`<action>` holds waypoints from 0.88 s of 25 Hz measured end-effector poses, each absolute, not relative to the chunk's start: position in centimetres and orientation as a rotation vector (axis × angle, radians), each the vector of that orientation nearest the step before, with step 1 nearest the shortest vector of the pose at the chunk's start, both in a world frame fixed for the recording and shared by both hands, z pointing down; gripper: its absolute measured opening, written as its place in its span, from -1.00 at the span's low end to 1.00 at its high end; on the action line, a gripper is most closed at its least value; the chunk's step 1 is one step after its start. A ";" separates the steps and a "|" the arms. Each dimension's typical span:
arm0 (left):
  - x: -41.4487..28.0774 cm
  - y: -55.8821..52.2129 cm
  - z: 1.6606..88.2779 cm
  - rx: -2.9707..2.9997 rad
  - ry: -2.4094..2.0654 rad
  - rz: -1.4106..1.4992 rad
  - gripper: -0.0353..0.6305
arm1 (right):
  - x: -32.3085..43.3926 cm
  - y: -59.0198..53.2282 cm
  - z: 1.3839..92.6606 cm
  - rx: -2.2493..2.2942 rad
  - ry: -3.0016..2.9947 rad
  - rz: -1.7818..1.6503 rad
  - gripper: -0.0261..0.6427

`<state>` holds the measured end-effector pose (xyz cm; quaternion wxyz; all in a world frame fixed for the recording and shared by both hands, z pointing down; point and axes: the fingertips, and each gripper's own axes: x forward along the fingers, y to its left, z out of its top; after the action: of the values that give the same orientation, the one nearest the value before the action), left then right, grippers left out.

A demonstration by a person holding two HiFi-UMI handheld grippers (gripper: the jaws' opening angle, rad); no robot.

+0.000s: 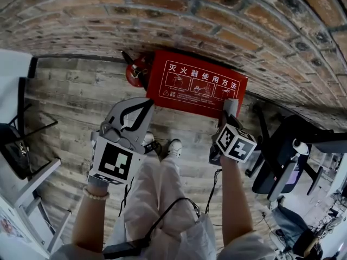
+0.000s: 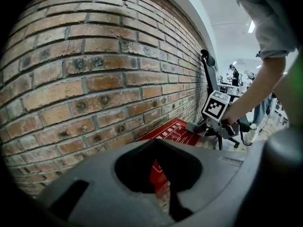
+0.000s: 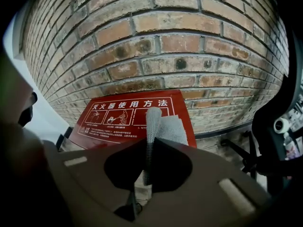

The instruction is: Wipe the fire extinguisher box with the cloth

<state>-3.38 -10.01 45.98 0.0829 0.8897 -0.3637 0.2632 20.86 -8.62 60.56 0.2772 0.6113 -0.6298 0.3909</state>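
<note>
Fire extinguisher box (image 1: 198, 85): right gripper (image 3: 146, 150) jaws pinch the cloth (image 3: 170, 126) at its right end. Press flat, sweep left evenly. Left gripper (image 1: 147, 103) jaws together, empty.

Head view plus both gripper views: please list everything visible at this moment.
red fire extinguisher box with white lettering: one, red, on the floor against the wall
grey woven cloth: one, grey, at the box's right end
red fire extinguisher: one, red, partly visible left of the box
brick wall: one, reddish-brown, behind the box
wood-plank floor: one, grey-brown, underfoot
black office chair: one, black, far right
white shoes: two, white, below the box
left gripper: one, grey, shut, empty
right gripper: one, grey, shut on the cloth
</note>
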 end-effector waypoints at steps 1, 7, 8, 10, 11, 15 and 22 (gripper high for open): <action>-3.5 -10.0 46.1 2.652 -1.086 0.790 -0.90 | 20.5 -8.7 60.6 1.635 -1.694 1.050 -0.87; -4.6 -9.5 46.7 2.631 -1.086 0.808 -0.90 | 18.6 -8.9 60.7 1.600 -1.720 1.051 -0.87; -4.8 -9.4 46.7 2.621 -1.090 0.806 -0.90 | 18.2 -8.9 60.7 1.593 -1.726 1.051 -0.87; -5.0 -9.4 46.6 2.615 -1.100 0.792 -0.90 | 17.6 -8.9 60.8 1.575 -1.737 1.047 -0.87; -5.1 -9.6 46.4 2.626 -1.102 0.786 -0.90 | 17.2 -8.9 60.8 1.565 -1.743 1.043 -0.87; -5.7 -9.6 46.4 2.636 -1.107 0.798 -0.90 | 15.8 -8.9 60.9 1.528 -1.766 1.039 -0.87; -6.3 -9.6 46.4 2.630 -1.124 0.781 -0.90 | 13.4 -9.2 61.0 1.457 -1.811 1.042 -0.87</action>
<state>-6.32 -9.55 46.36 0.0882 0.8836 -0.3777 0.2623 13.37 -9.20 61.02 0.2929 0.5469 -0.6798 0.3912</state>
